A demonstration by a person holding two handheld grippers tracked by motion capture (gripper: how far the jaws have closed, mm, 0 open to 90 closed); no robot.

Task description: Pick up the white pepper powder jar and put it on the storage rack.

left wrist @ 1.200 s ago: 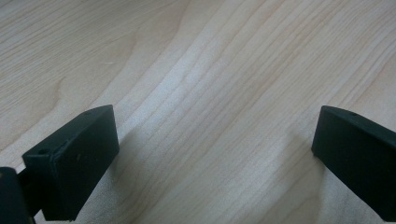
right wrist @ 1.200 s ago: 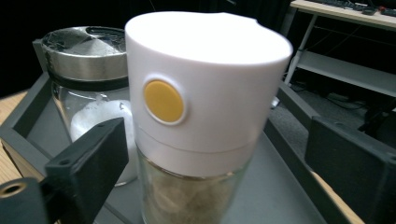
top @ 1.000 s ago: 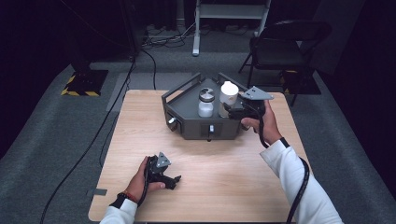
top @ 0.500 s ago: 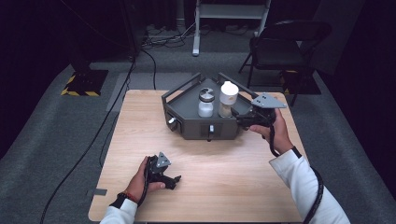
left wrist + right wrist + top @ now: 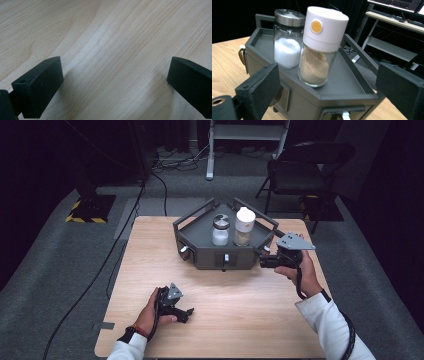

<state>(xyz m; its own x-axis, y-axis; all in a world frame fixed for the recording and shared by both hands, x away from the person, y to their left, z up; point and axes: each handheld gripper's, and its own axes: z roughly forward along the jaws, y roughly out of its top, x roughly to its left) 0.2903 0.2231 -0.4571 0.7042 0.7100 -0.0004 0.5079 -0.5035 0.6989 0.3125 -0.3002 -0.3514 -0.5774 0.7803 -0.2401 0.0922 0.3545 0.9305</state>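
Note:
A dark grey tray point(image 5: 205, 258) with raised rails stands at the back middle of the wooden table. In it stand a glass shaker of white grains with a metal lid point(image 5: 220, 230) and, to its right, a white-capped jar of tan powder point(image 5: 244, 227). My right gripper point(image 5: 264, 261) is held at the tray's right front corner, pointing at it, open and empty. In the right gripper view the shaker point(image 5: 287, 42) and the jar point(image 5: 319, 50) rise beyond the open jaws, the tray point(image 5: 352, 82) just ahead. My left gripper point(image 5: 187, 315) rests open on the table near the front left, with bare wood between its jaws point(image 5: 115, 85).
The table point(image 5: 240, 320) stands on grey carpet. Behind it are a black folding chair point(image 5: 305, 170) at the right, a white metal stand point(image 5: 247, 135), floor cables, and a yellow-and-black striped base point(image 5: 90, 210) at the left.
My right gripper has drawn back from the tray's right rail, moving right, toward the person and slightly lower. The left gripper and both jars have stayed still.

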